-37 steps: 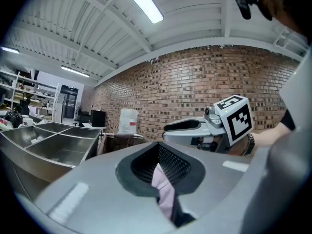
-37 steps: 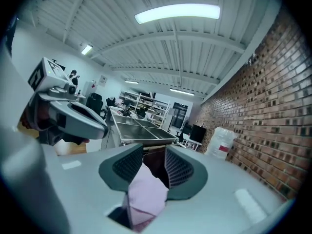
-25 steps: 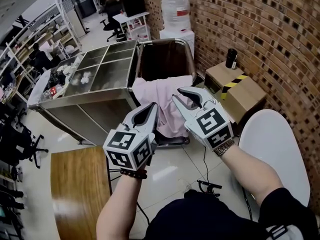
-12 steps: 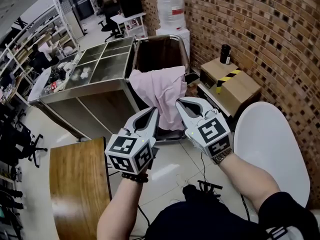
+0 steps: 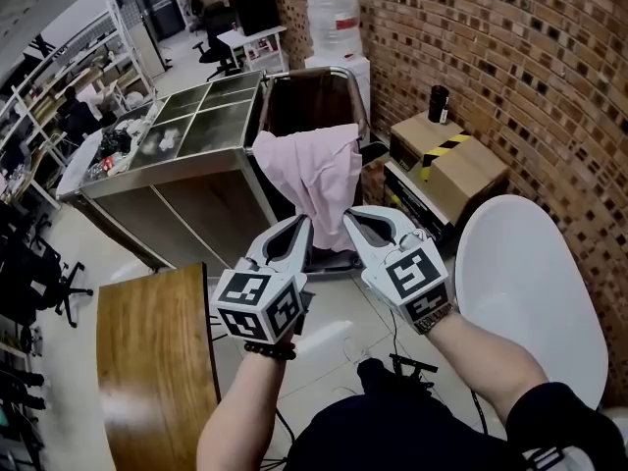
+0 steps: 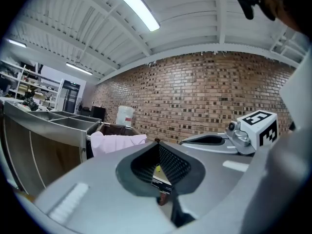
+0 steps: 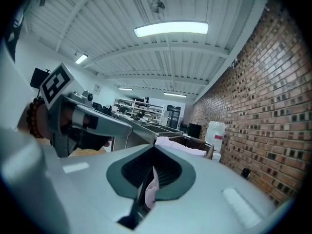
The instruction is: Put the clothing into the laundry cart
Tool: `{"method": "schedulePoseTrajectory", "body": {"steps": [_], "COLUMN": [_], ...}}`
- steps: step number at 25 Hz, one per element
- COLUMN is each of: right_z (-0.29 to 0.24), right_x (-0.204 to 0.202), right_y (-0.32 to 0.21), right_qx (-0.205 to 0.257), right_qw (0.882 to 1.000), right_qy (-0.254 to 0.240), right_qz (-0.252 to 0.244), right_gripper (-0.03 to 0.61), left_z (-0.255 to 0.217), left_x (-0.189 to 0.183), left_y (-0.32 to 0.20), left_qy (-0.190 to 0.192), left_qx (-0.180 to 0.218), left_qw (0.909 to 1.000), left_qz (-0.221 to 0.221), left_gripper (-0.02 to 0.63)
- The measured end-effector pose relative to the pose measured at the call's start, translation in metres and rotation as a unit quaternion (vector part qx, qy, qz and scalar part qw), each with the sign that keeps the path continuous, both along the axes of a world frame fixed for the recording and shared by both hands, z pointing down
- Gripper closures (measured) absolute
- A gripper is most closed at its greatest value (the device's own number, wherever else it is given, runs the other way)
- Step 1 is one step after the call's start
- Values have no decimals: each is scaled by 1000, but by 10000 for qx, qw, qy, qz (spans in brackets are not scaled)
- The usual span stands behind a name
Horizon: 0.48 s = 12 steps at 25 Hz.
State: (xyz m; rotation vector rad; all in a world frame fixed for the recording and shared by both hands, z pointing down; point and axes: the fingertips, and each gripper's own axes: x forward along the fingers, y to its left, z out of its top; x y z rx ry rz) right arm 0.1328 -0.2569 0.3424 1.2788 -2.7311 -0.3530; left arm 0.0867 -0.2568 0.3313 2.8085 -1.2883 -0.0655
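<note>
A pink garment (image 5: pixel 309 170) hangs over the front rim of the laundry cart (image 5: pixel 316 71), a metal frame with a dark brown bag. Its lower edge drops between my two grippers. My right gripper (image 5: pixel 349 216) is shut at that lower edge, and a strip of pink cloth (image 7: pixel 151 189) shows pinched between its jaws. My left gripper (image 5: pixel 300 226) is shut and holds nothing, just left of the hanging cloth. The left gripper view shows the garment (image 6: pixel 117 141) on the cart ahead of the closed left gripper (image 6: pixel 157 143). The right gripper view shows the garment (image 7: pixel 183 146) beyond the right gripper (image 7: pixel 155 146).
A steel trolley with open compartments (image 5: pixel 196 130) stands against the cart's left side. A wooden table top (image 5: pixel 157 361) is at lower left, a white round surface (image 5: pixel 530 283) at right. Cardboard boxes (image 5: pixel 451 165) and a water dispenser (image 5: pixel 334 18) line the brick wall. Cables lie on the floor.
The right gripper's jaws have closed at the garment's lower edge. Both grippers have drawn back toward me and sit lower in the head view. More pink cloth hangs down the cart's front.
</note>
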Motion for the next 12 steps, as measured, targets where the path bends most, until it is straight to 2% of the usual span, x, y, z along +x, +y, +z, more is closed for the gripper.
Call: {"method": "schedulePoseTrajectory", "body": {"steps": [12], "right_z": [6], "right_x": [0], "right_y": [23], "right_qx": [21], "right_qw": [10000], "right_qy": [-11], "right_qz": [-14], "right_gripper": [578], "left_z": [18], "left_x": [12], "left_y": [15], "left_qy": [-126], "left_qx": [-81], "left_qw": [9999], "left_qz": [29], "left_gripper": [611]}}
